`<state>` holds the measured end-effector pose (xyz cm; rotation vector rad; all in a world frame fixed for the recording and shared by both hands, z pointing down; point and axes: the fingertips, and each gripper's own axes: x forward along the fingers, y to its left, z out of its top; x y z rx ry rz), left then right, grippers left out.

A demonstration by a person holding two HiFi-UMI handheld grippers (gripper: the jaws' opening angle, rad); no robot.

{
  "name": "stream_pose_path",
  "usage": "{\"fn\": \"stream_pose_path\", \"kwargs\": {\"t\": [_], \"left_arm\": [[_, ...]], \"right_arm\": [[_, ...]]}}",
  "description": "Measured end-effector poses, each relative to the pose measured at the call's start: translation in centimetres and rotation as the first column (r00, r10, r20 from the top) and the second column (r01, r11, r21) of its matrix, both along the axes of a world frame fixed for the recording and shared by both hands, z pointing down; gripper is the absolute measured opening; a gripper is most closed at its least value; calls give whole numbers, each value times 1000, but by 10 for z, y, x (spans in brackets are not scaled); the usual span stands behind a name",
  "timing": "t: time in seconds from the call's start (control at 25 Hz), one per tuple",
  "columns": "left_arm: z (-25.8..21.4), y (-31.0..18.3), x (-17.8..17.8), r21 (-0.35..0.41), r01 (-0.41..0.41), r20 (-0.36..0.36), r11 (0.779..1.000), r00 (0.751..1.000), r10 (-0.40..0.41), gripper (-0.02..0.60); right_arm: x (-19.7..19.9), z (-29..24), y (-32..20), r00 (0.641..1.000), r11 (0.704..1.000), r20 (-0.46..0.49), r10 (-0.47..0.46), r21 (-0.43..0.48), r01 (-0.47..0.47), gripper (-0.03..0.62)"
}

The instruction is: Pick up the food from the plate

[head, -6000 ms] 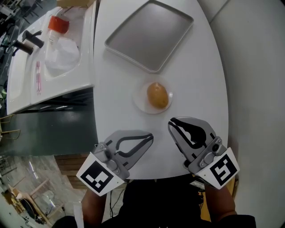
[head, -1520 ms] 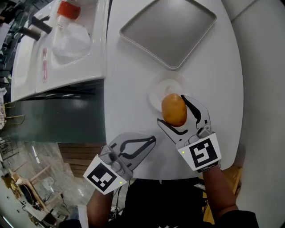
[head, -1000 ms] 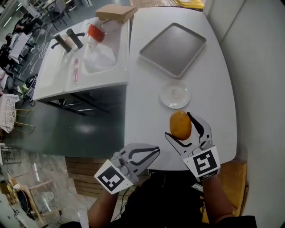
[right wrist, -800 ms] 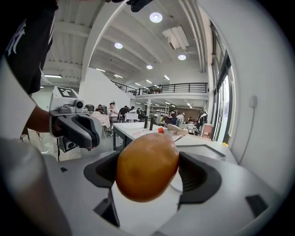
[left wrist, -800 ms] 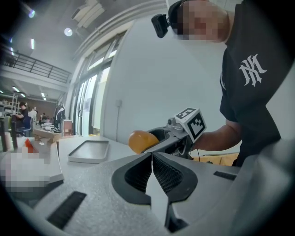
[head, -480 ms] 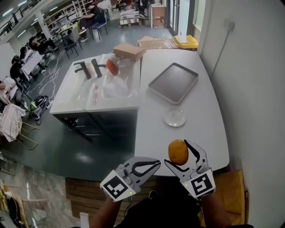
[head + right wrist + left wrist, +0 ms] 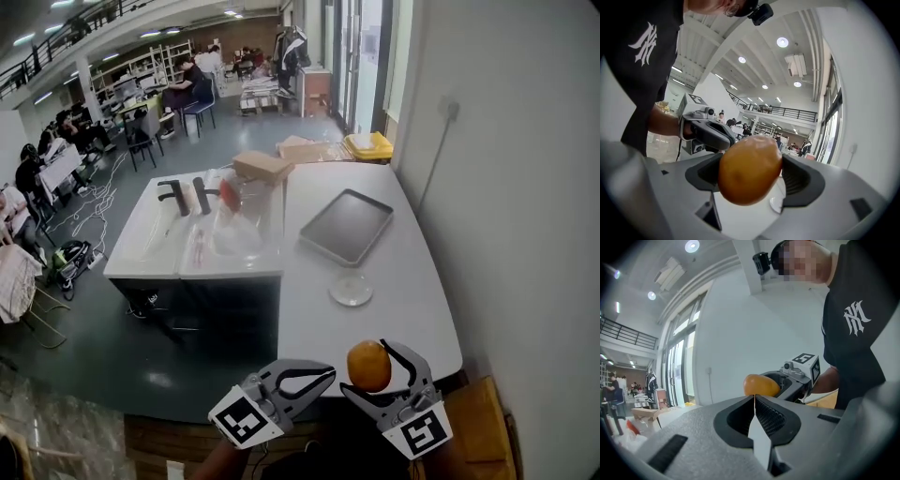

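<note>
The food (image 7: 368, 365), a round orange-brown piece, is held in the air near the table's front edge, with my right gripper (image 7: 366, 367) shut on it. In the right gripper view the food (image 7: 750, 168) fills the gap between the jaws. The small white plate (image 7: 352, 289) lies bare on the white table (image 7: 412, 309), well beyond the food, and also shows under it as a sliver of plate (image 7: 776, 203). My left gripper (image 7: 328, 371) hovers beside the right one, shut and empty. The left gripper (image 7: 754, 405) view shows its jaws pressed together, with the food (image 7: 761, 385) just past them.
A grey tray (image 7: 346, 226) lies behind the plate. Left of the table is a white sink counter (image 7: 150, 244) with faucets, a cardboard box (image 7: 262, 166) at its back. A wall runs along the right. A wooden seat (image 7: 478, 412) stands by the table's corner.
The right gripper has lifted the food off the plate and drawn it back toward the table's front edge. The plate is left bare. The head view has tipped up, showing the room.
</note>
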<state>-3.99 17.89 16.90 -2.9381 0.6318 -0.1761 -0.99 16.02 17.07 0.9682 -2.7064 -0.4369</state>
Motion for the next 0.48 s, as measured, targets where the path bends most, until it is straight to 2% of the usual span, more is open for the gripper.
{"fn": "stream_pose_path", "kwargs": {"t": [0.12, 0.28, 0.4, 0.48], "left_arm": [[-4, 15, 1, -14, -8, -2, 1000, 1000, 8, 8], [-7, 28, 1, 3, -17, 5, 1000, 1000, 17, 8], [-5, 34, 4, -28, -16, -13, 999, 1000, 16, 8], [2, 40, 9, -26, -33, 3, 999, 999, 33, 8]], "right_arm": [[5, -8, 18, 997, 999, 75, -5, -34, 8, 394], [17, -15, 32, 993, 998, 115, 15, -55, -9, 394], [27, -16, 39, 988, 997, 151, 18, -82, -5, 394], [32, -12, 43, 988, 996, 150, 20, -84, -7, 394]]}}
